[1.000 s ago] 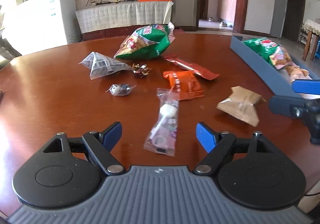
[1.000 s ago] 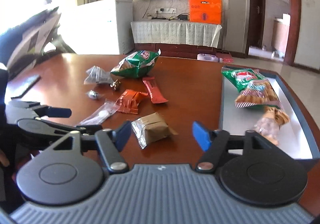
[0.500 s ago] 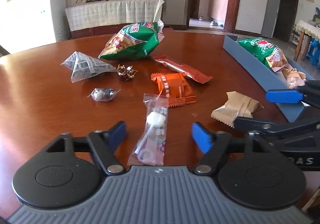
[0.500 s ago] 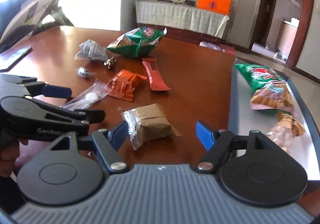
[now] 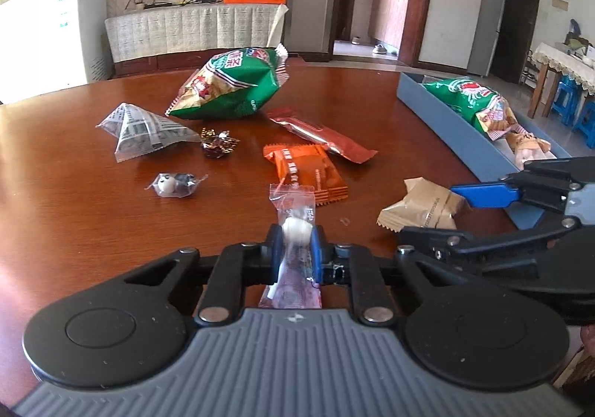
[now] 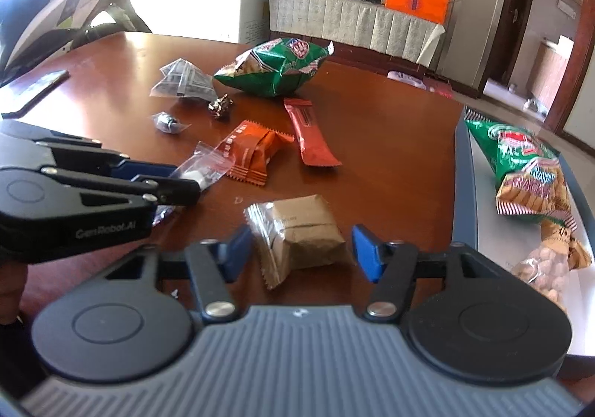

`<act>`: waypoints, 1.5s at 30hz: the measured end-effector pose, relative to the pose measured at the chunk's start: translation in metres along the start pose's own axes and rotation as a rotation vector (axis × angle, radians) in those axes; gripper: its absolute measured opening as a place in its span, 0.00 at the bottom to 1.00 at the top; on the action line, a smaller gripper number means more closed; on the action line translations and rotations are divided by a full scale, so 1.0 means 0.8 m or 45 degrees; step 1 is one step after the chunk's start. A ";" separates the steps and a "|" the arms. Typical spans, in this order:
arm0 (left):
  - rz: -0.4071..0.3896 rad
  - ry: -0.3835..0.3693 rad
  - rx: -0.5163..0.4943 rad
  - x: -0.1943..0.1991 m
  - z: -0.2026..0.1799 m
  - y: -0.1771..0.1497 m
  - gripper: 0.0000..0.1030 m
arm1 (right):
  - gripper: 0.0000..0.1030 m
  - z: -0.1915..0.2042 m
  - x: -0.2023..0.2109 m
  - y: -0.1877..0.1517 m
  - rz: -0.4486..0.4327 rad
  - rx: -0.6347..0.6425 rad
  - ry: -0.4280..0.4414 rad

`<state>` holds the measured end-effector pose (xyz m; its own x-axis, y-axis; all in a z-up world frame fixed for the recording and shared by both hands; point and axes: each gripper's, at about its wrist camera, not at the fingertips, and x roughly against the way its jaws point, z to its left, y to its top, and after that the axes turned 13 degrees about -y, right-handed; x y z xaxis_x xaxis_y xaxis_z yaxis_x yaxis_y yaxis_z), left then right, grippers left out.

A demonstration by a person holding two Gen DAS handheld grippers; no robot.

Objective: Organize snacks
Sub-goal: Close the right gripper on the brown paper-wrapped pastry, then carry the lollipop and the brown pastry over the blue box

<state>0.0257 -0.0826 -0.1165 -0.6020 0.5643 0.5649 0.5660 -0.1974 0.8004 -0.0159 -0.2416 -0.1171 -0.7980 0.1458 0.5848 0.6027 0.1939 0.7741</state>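
My left gripper [image 5: 294,252] is shut on a clear-wrapped lollipop [image 5: 295,231] lying on the brown table [image 5: 74,223]. My right gripper [image 6: 303,249] is open, its jaws on either side of a tan wrapped snack [image 6: 301,235] without pinching it. The tan snack also shows in the left wrist view [image 5: 422,209], between the right gripper's fingers. The lollipop also shows in the right wrist view [image 6: 202,171]. A blue tray [image 5: 446,119] at the right holds a green chip bag [image 5: 468,101] and a peanut bag [image 6: 550,264].
On the table lie a big green chip bag [image 5: 234,86], a grey triangular pack [image 5: 145,132], a dark foil candy [image 5: 217,144], a small wrapped candy [image 5: 174,184], an orange pack [image 5: 305,168] and a red bar [image 5: 319,134]. A dark phone [image 6: 33,93] lies far left.
My left gripper moved forward and shut on the lollipop. My right gripper moved closer, and the tan snack now lies between its open jaws.
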 end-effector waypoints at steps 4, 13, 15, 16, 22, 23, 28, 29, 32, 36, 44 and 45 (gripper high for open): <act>0.003 0.001 -0.012 0.003 -0.003 -0.003 0.18 | 0.46 -0.006 0.001 0.000 0.012 -0.026 0.011; -0.003 0.048 0.017 0.005 -0.003 -0.001 0.18 | 0.43 -0.022 0.014 0.000 -0.011 -0.088 0.014; -0.008 0.060 0.026 0.005 -0.003 0.000 0.18 | 0.43 -0.022 0.019 0.001 -0.026 -0.091 0.012; -0.012 0.063 0.030 0.005 -0.003 0.000 0.18 | 0.43 -0.022 0.022 0.001 -0.035 -0.088 0.009; -0.030 0.060 0.036 0.006 -0.010 0.005 0.18 | 0.42 -0.029 0.035 0.006 -0.072 -0.102 0.002; -0.030 0.063 0.036 0.006 -0.012 0.006 0.18 | 0.42 -0.031 0.037 0.006 -0.077 -0.107 0.002; -0.035 0.069 0.038 0.005 -0.019 0.010 0.18 | 0.41 -0.036 0.043 0.006 -0.100 -0.118 -0.003; -0.036 0.068 0.036 0.004 -0.021 0.011 0.18 | 0.41 -0.037 0.045 0.006 -0.105 -0.120 -0.005; -0.040 0.075 0.024 0.002 -0.028 0.012 0.18 | 0.41 -0.040 0.049 0.006 -0.119 -0.128 -0.009; -0.050 0.068 0.024 0.002 -0.038 0.015 0.18 | 0.41 -0.045 0.055 0.006 -0.131 -0.135 -0.010; -0.060 0.045 0.011 -0.004 -0.063 0.022 0.18 | 0.41 -0.063 0.064 0.003 -0.146 -0.154 -0.028; -0.062 0.041 0.008 -0.005 -0.066 0.024 0.18 | 0.41 -0.066 0.065 0.003 -0.148 -0.158 -0.034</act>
<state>0.0088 -0.1311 -0.0930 -0.6464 0.5471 0.5318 0.5394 -0.1654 0.8257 -0.0563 -0.2847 -0.0723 -0.8611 0.1558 0.4840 0.5002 0.0897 0.8612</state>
